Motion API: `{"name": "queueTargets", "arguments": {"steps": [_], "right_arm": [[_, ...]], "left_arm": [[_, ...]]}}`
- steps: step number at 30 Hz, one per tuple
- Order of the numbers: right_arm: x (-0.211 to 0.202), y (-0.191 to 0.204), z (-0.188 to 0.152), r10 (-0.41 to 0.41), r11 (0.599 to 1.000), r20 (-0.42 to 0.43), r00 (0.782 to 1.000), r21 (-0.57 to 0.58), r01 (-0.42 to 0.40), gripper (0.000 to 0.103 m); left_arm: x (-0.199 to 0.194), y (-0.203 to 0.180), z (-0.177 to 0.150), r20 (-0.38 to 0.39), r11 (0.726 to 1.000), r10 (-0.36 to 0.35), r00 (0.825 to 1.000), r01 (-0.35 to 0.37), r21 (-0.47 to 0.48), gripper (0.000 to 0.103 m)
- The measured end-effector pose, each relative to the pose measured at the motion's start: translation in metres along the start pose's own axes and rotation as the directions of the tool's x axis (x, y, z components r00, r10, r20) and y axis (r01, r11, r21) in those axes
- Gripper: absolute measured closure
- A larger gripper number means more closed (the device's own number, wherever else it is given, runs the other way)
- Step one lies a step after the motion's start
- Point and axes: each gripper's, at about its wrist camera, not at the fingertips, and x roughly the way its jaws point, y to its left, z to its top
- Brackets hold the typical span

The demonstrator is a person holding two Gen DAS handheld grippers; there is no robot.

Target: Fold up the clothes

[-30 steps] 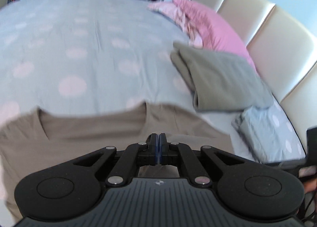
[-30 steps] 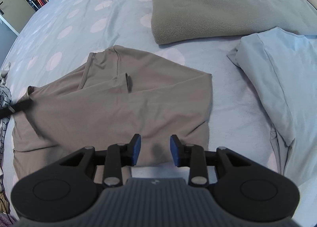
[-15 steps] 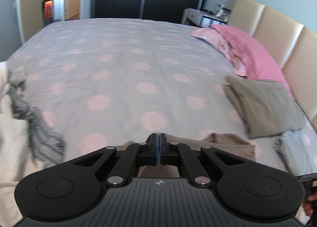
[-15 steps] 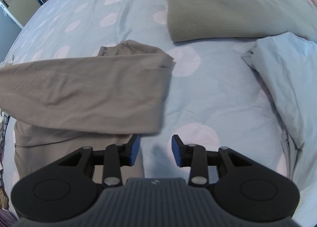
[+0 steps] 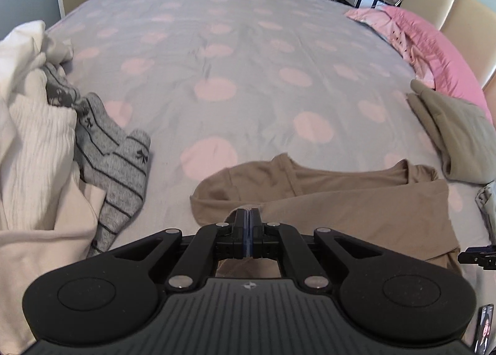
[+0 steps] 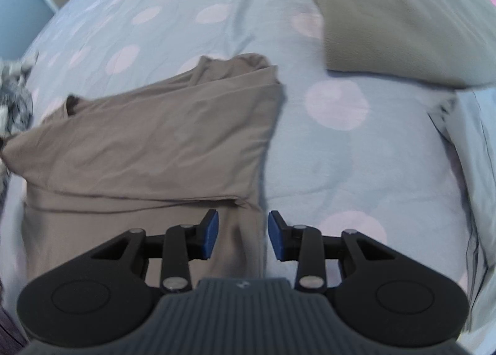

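Observation:
A tan shirt [image 5: 356, 209] lies folded over on itself on the spotted bed cover [image 5: 232, 45]. My left gripper [image 5: 249, 215] is shut, and the shirt's left edge rises up into its tips, pinched there. In the right wrist view the same tan shirt [image 6: 148, 153] shows a doubled layer with a fold line across its near part. My right gripper [image 6: 243, 231] hangs open just over the shirt's right-hand edge. Nothing is gripped between its blue pads [image 6: 210, 231].
A folded olive garment [image 6: 396, 23] lies beyond the shirt, with a pale blue one [image 6: 474, 153] to its right. A heap of white and grey striped clothes [image 5: 114, 163] fills the left. A pink pillow [image 5: 434, 51] and the headboard line the far right.
My left gripper has pulled a layer of the tan shirt across to the left, so the shirt now lies doubled. The right gripper drifted left over the shirt's edge and stayed open.

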Motion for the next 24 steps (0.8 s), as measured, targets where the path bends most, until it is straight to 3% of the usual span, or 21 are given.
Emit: {"name": "queueTargets", "arguments": {"steps": [6,8,10,18,24], "right_arm": [[0.020,0.008,0.009,-0.060,0.996,-0.013,0.998,-0.061,0.059,0.066],[0.019,0.003,0.013,-0.056,0.997,0.006,0.998,-0.043,0.057,0.090],[0.015,-0.007,0.015,-0.032,0.999,0.006,0.999,-0.011,0.032,0.096],[0.019,-0.045,0.015,-0.047,0.989,-0.038,0.998,0.140,0.052,0.099],[0.024,-0.037,0.017,-0.053,0.994,-0.086,0.995,0.093,0.061,0.093]], "left_arm": [[0.003,0.000,-0.001,-0.001,1.000,-0.002,1.000,0.002,0.007,0.103],[0.005,0.001,-0.001,0.000,1.000,0.004,1.000,-0.005,0.015,0.103],[0.009,0.004,-0.001,-0.003,1.000,0.013,1.000,-0.012,0.016,0.103],[0.029,0.006,-0.004,-0.046,1.000,0.008,0.999,-0.007,0.017,0.103],[0.036,0.005,-0.008,-0.068,0.999,0.025,0.997,-0.023,0.034,0.103]]}}
